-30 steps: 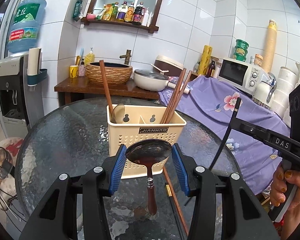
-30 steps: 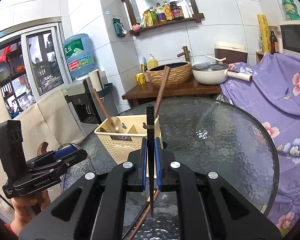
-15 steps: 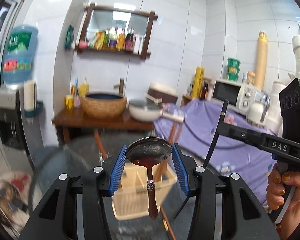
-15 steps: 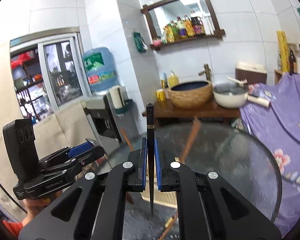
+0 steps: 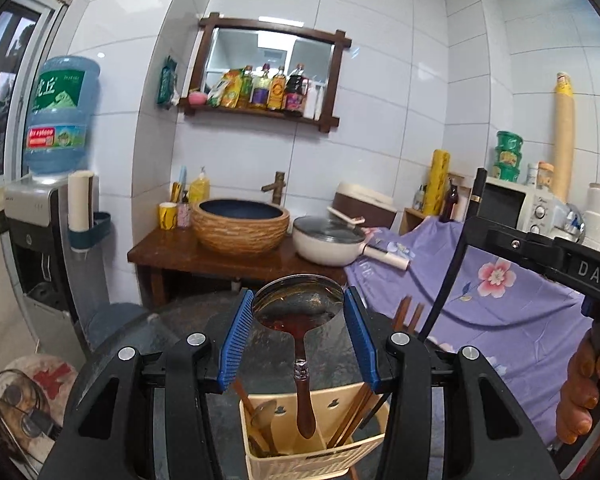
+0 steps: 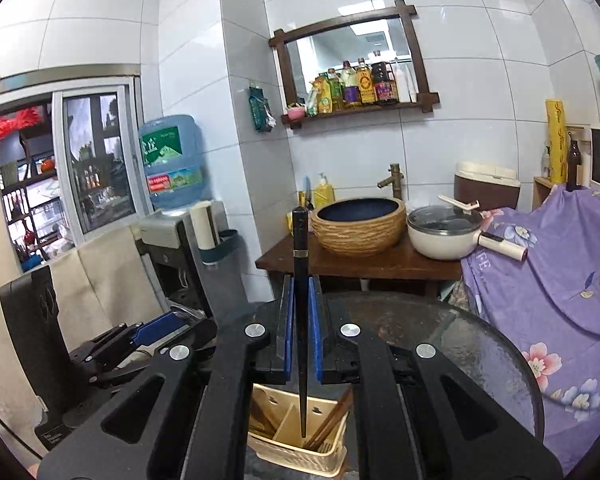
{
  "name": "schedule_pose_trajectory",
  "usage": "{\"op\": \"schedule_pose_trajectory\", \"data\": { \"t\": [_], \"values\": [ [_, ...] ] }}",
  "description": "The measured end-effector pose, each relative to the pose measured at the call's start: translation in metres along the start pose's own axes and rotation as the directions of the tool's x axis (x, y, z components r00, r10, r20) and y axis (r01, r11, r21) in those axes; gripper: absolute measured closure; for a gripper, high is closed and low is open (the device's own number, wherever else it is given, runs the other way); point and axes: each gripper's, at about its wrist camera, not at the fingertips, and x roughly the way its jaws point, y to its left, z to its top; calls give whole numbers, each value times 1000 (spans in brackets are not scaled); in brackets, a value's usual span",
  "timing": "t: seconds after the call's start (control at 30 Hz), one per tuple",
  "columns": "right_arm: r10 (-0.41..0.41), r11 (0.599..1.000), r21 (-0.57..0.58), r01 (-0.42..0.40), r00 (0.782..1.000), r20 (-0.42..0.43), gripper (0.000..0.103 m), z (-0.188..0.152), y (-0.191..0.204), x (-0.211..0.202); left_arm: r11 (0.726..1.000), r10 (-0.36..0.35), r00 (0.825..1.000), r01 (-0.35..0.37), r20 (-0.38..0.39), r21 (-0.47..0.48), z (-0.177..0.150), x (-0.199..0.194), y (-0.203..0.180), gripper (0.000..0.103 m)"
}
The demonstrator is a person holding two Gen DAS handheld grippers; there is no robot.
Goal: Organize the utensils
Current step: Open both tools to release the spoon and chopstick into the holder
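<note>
The left tongs (image 5: 298, 334) grasp a spoon (image 5: 300, 312) by its bowl, handle hanging over the caddy (image 5: 320, 456); lower it straight into an open slot. The right tongs (image 6: 302, 334), clenched on a black chopstick (image 6: 301, 300), should steer its tip beside the brown chopsticks (image 6: 334, 416).

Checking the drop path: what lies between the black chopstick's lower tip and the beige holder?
Nothing. In the right wrist view the black chopstick, clamped in the right gripper, hangs tip-down over the holder; brown chopsticks lean beside it.
</note>
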Motion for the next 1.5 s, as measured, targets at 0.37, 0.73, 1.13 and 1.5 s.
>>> {"op": "schedule_pose_trajectory", "data": {
  "t": [0.37, 0.73, 1.13, 1.5],
  "values": [
    [-10, 999, 38, 13, 997, -75, 95, -74, -16, 32, 999, 30, 994, -29, -100, 18, -63, 27, 4, 58],
    [-9, 999, 45, 14, 993, -114, 95, -98, -19, 42, 999, 36, 985, -30, -169, 33, -91, 38, 7, 58],
    [-19, 999, 41, 24, 994, -108, 95, -98, -22, 39, 994, 45, 989, -30, -140, 104, -95, 31, -5, 51],
    [-66, 993, -93, 67, 998, 17, 45, -98, -3, -7, 989, 65, 996, -57, -53, 135, -101, -18, -8, 21]
  ]
}}
